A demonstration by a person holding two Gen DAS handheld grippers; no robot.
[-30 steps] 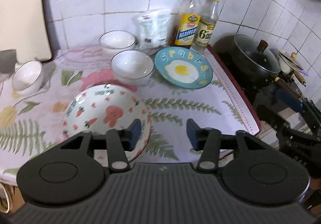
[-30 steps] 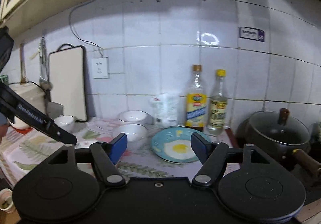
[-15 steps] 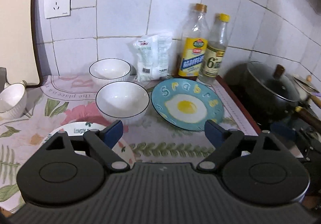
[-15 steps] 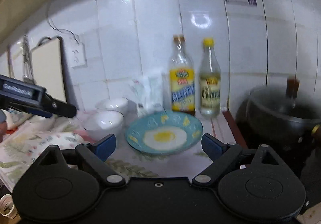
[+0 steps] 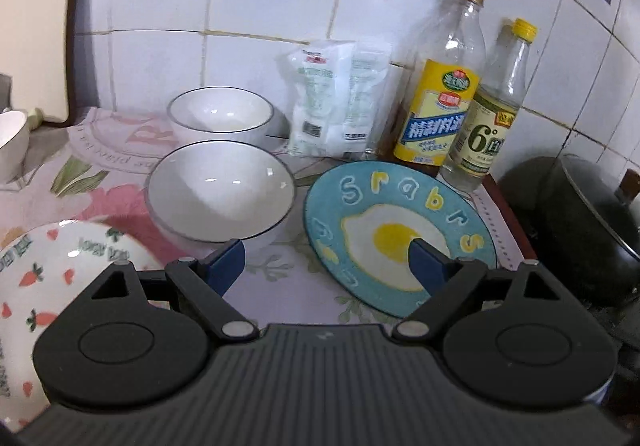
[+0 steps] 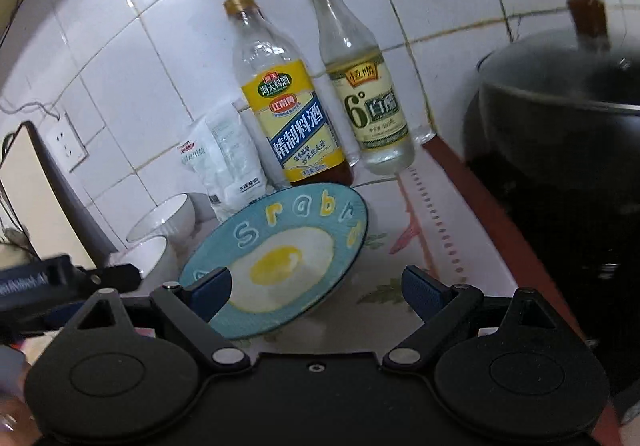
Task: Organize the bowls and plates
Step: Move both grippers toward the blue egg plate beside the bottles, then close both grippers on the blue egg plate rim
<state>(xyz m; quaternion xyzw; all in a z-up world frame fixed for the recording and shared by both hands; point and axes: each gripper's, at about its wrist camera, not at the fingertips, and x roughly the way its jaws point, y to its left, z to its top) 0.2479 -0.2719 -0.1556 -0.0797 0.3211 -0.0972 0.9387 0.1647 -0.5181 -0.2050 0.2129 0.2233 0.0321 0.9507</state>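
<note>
A blue plate [image 5: 400,206] painted with a fried egg lies flat on the flowered cloth. My left gripper [image 5: 324,262] is open and empty just before it, its right finger over the plate's near edge. Two white bowls with dark rims, the nearer bowl [image 5: 220,190] and the farther bowl [image 5: 220,118], stand left of the plate. A carrot-patterned plate [image 5: 48,270] lies at the lower left. In the right wrist view my right gripper [image 6: 316,290] hangs open and empty over the near rim of the blue plate [image 6: 280,246]. The left gripper [image 6: 60,278] shows at the left edge.
Two bottles [image 5: 440,118] [image 5: 488,126] and a white bag [image 5: 336,102] stand against the tiled wall behind the plate. A black lidded pot [image 6: 560,150] sits to the right, past the cloth's red edge. A small white bowl [image 5: 10,150] and a cutting board [image 6: 36,198] are at the left.
Both grippers have moved forward and down toward the dishes, and both jaws have spread wider. The right wrist view has rolled, so the wall and bottles now lean.
</note>
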